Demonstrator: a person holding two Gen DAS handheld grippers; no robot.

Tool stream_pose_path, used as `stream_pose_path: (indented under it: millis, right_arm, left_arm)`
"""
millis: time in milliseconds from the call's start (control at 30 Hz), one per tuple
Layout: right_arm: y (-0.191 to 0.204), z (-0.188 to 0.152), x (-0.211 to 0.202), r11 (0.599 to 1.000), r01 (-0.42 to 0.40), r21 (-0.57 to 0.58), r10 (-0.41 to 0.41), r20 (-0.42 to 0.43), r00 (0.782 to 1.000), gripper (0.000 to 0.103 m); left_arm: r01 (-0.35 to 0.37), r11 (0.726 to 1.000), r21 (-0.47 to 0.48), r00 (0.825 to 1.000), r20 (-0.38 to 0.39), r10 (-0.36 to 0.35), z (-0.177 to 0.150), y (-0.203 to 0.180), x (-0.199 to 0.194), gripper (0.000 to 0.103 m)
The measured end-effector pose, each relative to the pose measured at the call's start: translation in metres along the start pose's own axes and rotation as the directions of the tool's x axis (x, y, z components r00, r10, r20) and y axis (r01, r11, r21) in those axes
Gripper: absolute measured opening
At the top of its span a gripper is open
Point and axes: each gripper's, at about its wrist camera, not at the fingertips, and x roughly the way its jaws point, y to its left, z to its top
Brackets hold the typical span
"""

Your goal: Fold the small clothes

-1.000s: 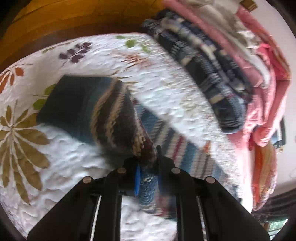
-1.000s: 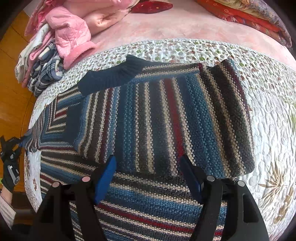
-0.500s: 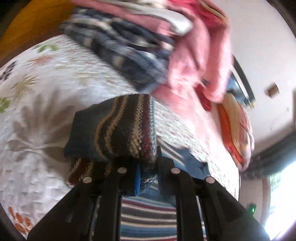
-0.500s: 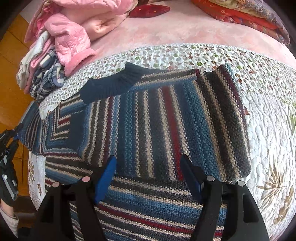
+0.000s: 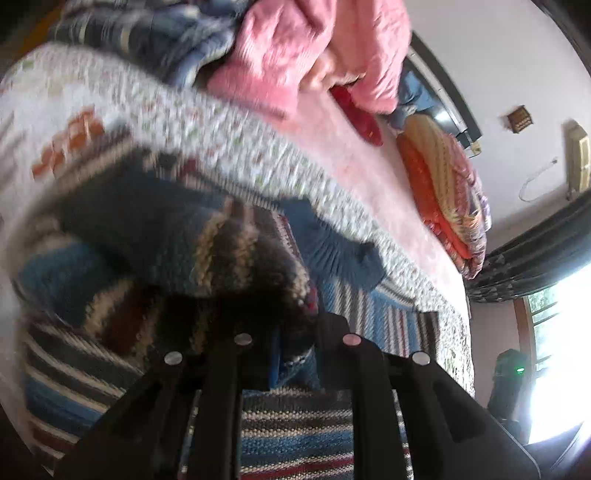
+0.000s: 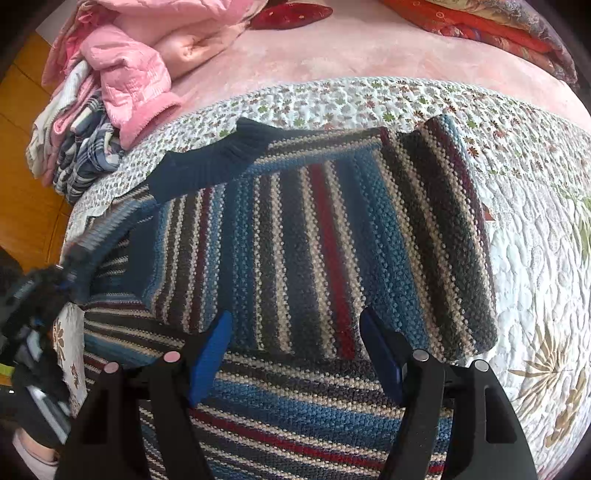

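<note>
A striped knitted sweater (image 6: pixel 314 236) in blue, grey, cream and red lies on the quilted bedspread (image 6: pixel 535 258), with one sleeve folded across its body. My right gripper (image 6: pixel 295 343) hovers open just above the sweater's lower part, nothing between its blue pads. In the left wrist view my left gripper (image 5: pixel 295 332) is shut on the other sleeve (image 5: pixel 207 243), which is lifted and draped over the sweater's left side. That same left gripper (image 6: pixel 62 280) shows blurred at the sweater's left edge in the right wrist view. The dark blue ribbed collar (image 6: pixel 214 162) lies at the far side.
A pile of pink and plaid clothes (image 6: pixel 110 92) sits at the back left of the bed. Red and orange folded blankets (image 6: pixel 498 26) lie at the far right. Wooden floor (image 6: pixel 26 184) shows left of the bed edge. A bright window (image 5: pixel 557 350) is at the right.
My left gripper has carried the sleeve from the bed's left edge up and inward over the sweater. The right gripper has stayed open and nearly still.
</note>
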Motion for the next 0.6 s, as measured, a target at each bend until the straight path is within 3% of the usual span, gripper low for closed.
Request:
stream_pose_path:
  millis: [133, 267, 333, 500, 600]
  right_arm:
    - [0.004, 0.000, 0.002, 1.000, 0.009, -0.014, -0.010, -0.009, 1.000, 0.072]
    - [0.009, -0.001, 0.004, 0.999, 0.014, -0.030, -0.015, -0.015, 1.000, 0.072]
    - [0.011, -0.001, 0.003, 0.999, 0.009, -0.035, -0.010, -0.015, 1.000, 0.072]
    - [0.022, -0.003, 0.000, 0.998, -0.009, -0.056, 0.008, -0.022, 1.000, 0.072]
    - [0.034, -0.007, -0.003, 0.997, -0.036, -0.069, 0.033, -0.034, 0.999, 0.072]
  left_arm:
    - [-0.053, 0.999, -0.005, 0.996, -0.067, 0.053, -0.015, 0.013, 0.026, 0.015]
    - [-0.086, 0.996, 0.027, 0.991, -0.098, 0.088, -0.019, 0.015, 0.025, 0.019]
    - [-0.111, 0.993, 0.033, 0.985, -0.128, 0.114, -0.015, 0.011, 0.014, 0.023]
    - [-0.236, 0.971, -0.046, 0.936, -0.279, 0.214, -0.019, 0.014, -0.036, 0.025]
    - [-0.224, 0.974, -0.029, 0.949, -0.234, 0.211, -0.017, 0.016, -0.077, 0.025]
